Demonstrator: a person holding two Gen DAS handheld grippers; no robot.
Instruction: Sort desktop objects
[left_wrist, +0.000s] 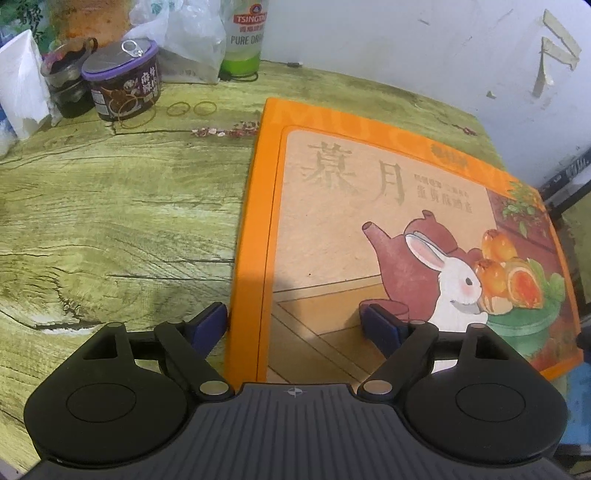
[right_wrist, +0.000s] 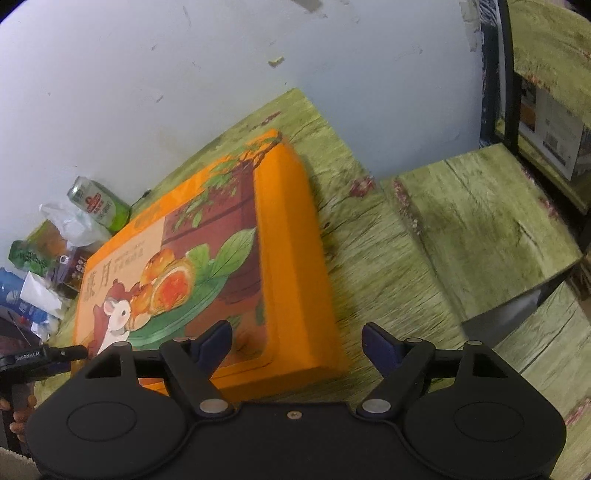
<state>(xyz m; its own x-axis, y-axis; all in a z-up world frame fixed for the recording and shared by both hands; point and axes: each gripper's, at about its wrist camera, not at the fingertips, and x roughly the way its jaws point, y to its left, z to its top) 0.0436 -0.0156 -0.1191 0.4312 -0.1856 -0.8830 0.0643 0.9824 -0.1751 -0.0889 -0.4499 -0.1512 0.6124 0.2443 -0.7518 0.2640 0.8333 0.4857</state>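
Both tools gape empty: left tool (left_wrist: 293, 325) straddles the orange box's (left_wrist: 369, 229) near-left edge, right tool (right_wrist: 297, 343) its corner; box flat on bench (left_wrist: 110, 221) — uneven grips could tilt or drop it

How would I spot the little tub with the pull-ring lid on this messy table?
Start at the big orange gift box on the green wood-print table, then look to the far corner by the wall. Beside the green beer can and a plastic bag stands the tub: dark brown, the only one with a purple rim and a silver ring-pull lid.
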